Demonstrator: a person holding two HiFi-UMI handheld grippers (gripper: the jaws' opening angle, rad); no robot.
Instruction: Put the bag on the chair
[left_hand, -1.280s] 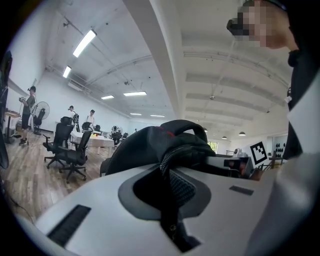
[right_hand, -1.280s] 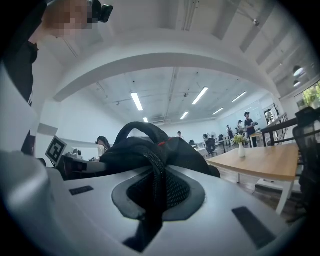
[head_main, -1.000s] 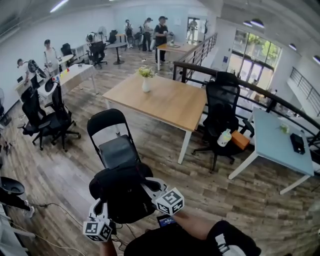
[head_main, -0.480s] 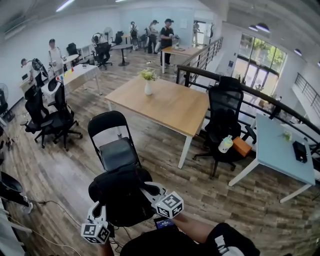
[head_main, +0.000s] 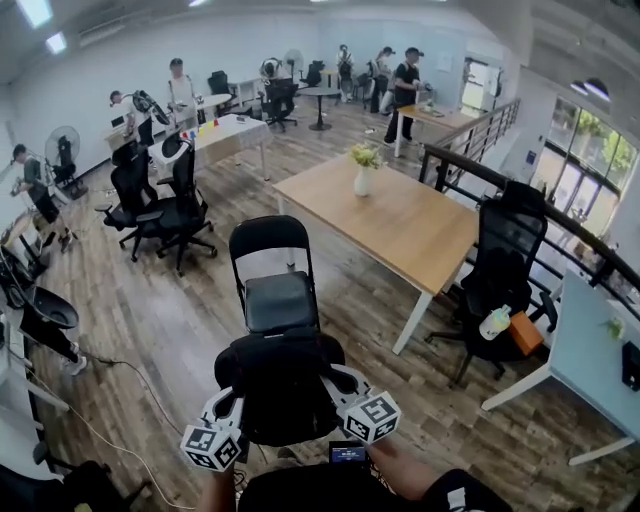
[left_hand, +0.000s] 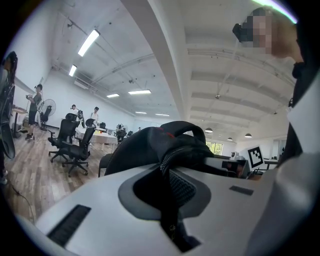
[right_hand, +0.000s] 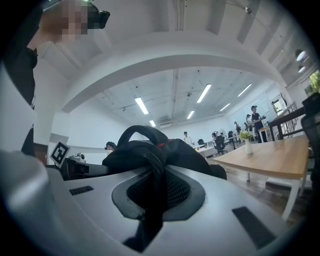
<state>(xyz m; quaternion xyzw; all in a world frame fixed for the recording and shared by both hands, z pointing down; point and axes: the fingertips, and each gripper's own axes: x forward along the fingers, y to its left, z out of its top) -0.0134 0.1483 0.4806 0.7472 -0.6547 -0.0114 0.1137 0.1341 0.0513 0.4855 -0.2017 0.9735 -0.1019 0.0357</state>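
A black backpack (head_main: 283, 388) hangs in the air between my two grippers, just in front of a black folding chair (head_main: 280, 300). My left gripper (head_main: 232, 402) is shut on the bag's left strap (left_hand: 172, 190). My right gripper (head_main: 340, 385) is shut on the right strap (right_hand: 152, 192). In both gripper views the bag (left_hand: 145, 150) (right_hand: 150, 150) bulges above the jaws. The chair's seat is bare and faces me, its backrest (head_main: 268, 238) upright beyond it.
A wooden table (head_main: 390, 225) with a vase of flowers (head_main: 363, 170) stands behind the chair to the right. Black office chairs stand at left (head_main: 160, 205) and right (head_main: 500, 280). Several people work at desks far back. Cables lie on the floor at left.
The bag and both grippers have moved toward the folding chair, which now sits directly ahead and closer. The view has swung left. Both grips are unchanged.
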